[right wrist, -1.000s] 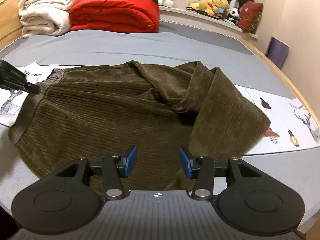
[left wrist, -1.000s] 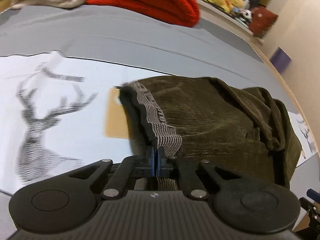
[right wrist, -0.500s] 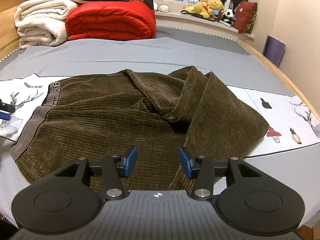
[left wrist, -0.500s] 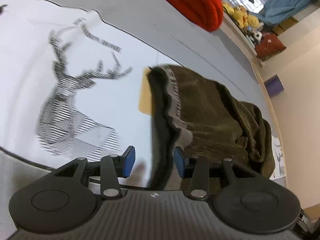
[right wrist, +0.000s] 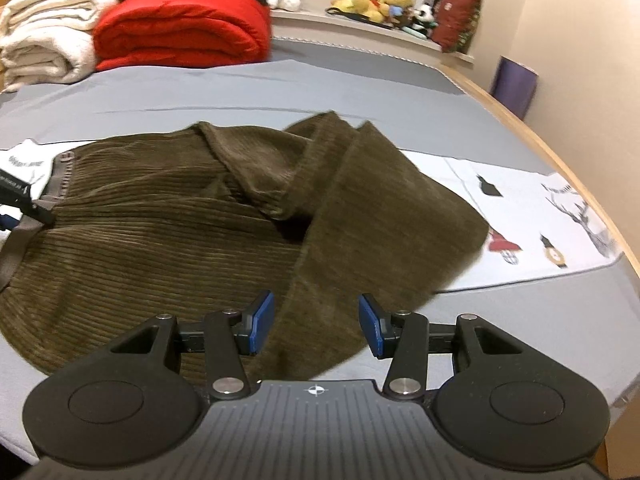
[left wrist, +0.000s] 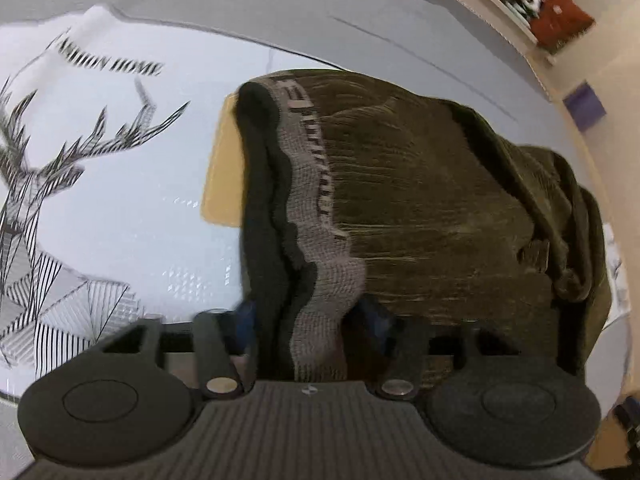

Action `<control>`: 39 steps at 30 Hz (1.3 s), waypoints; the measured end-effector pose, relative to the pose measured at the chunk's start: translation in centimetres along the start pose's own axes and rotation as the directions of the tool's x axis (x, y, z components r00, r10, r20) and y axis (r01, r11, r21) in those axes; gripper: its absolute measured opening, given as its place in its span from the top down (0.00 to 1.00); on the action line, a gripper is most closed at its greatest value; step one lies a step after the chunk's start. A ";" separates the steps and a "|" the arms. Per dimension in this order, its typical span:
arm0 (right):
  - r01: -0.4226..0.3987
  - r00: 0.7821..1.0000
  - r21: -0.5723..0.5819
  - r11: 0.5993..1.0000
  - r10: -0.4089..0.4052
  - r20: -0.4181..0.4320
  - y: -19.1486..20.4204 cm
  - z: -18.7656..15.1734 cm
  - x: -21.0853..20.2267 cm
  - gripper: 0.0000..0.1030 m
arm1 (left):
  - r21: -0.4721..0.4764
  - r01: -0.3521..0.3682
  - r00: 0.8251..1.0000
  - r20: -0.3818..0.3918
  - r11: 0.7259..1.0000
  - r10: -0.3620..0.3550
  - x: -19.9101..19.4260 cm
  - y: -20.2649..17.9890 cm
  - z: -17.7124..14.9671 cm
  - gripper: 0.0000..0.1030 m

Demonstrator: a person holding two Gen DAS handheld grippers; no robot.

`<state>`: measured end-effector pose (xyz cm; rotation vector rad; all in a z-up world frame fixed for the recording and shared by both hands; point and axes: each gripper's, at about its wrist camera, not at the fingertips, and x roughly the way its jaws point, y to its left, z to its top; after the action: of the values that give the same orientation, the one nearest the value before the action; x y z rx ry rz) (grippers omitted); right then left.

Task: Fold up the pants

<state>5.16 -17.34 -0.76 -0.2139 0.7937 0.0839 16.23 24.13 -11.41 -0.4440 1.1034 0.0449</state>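
1 pair of olive corduroy pants [right wrist: 208, 236] lay crumpled across the centre of the right wrist frame, on a grey bed [right wrist: 280, 84]. Waistband [left wrist: 316, 216], grey with lettering, ran down the middle of the left wrist frame. Left gripper [left wrist: 306, 328] had its jaws spread, the waistband lying between them, not clamped. Right gripper [right wrist: 316, 322] was parted at lower centre, over the near pant edge, holding nothing. 1 white deer-print sheet [left wrist: 100, 184] lay at left. 1 red blanket [right wrist: 180, 36] sat at upper left.
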 end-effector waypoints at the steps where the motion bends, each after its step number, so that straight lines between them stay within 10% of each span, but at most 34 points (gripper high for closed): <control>1: 0.003 1.000 0.009 1.000 -0.003 -0.001 -0.3 0.0 0.1 0.53 | 0.026 -0.010 1.000 0.007 1.000 0.010 -0.1 -0.3 -0.1 0.68; 5: 0.001 1.000 0.069 0.998 -0.001 -0.013 -0.9 0.4 0.6 0.52 | 0.054 -0.005 0.998 0.057 0.999 0.002 -2.0 0.2 -0.6 0.82; 9: -0.006 1.000 0.093 0.996 0.008 -0.021 0.0 1.2 1.5 0.52 | 0.054 -0.148 0.979 0.146 0.987 0.139 -4.9 1.1 -1.7 0.83; 16: -0.019 0.998 0.079 0.997 0.023 -0.052 2.7 3.3 4.8 0.52 | -0.021 -0.233 0.969 0.085 0.972 0.234 -8.2 6.7 -3.9 0.78; 20: -0.022 0.999 0.088 0.996 0.024 -0.022 3.7 5.7 7.2 0.44 | -0.027 -0.405 0.896 0.190 0.914 0.402 -10.8 7.2 -4.2 0.81; 26: 0.030 0.999 0.100 0.995 -0.027 -0.032 3.0 9.8 12.0 0.35 | -0.105 -0.289 0.885 0.350 0.951 0.308 -16.2 3.9 -5.1 0.67; 33: 0.067 0.989 0.079 0.995 -0.055 -0.140 1.8 12.3 17.8 0.39 | 0.083 -0.157 0.936 0.332 0.984 0.121 -14.4 -4.1 -7.9 0.52; 36: 0.031 0.987 -0.017 0.999 -0.033 -0.158 1.8 12.3 17.8 0.86 | 0.181 -0.104 0.967 0.248 0.978 0.057 -11.6 -5.9 -8.1 0.50; 39: -0.014 0.993 -0.053 0.998 0.007 -0.117 0.2 11.9 15.4 0.94 | 0.219 -0.105 0.976 0.211 0.970 0.058 -9.8 -7.1 -8.0 0.50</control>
<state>24.26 -14.63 -3.70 -0.2674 0.9100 0.1035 6.66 16.50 -3.53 -0.1815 0.9120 0.0344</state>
